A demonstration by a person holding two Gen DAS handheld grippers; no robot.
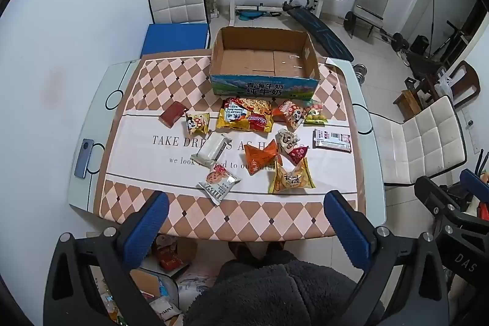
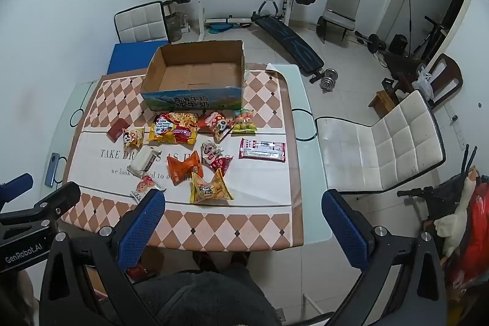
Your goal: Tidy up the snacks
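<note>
From my left wrist camera, my left gripper [image 1: 246, 214] hangs over the near edge of the tabletop [image 1: 371, 142] with its blue fingers [image 1: 146, 222] spread wide and nothing between them. The cardboard milk carton box [image 1: 264, 84] stands at the far side, open-topped and with nothing inside. Just in front of the box lie the yellow noodle packet [image 1: 244, 118], a dark red pouch [image 1: 172, 113] to its left, and two panda-print packets [image 1: 197, 122]; nearer me than the box are an orange wrapper [image 1: 259, 156], a yellow triangular bag [image 1: 290, 179], a white bar [image 1: 212, 148] and a cookie packet [image 1: 218, 181]. The snacks cover part of the printed cloth's lettering. A phone [image 1: 84, 155] lies well left of the box, at the tabletop's edge. My grey fleece sleeve hides the floor below. The right gripper's body is cut off at the frame's right edge.

From my right wrist camera, my right gripper [image 2: 241, 219] is likewise wide open and holds nothing; its left finger [image 2: 140, 222] covers part of the cookie packet [image 2: 143, 185]. The box [image 2: 192, 100] sits further left here, the snacks strewn before it, with a pink flat packet [image 2: 262, 150] to the box's lower right. The packets' small print I cannot read. The left gripper's body juts in at the frame's left edge, its fingers cut off.
</note>
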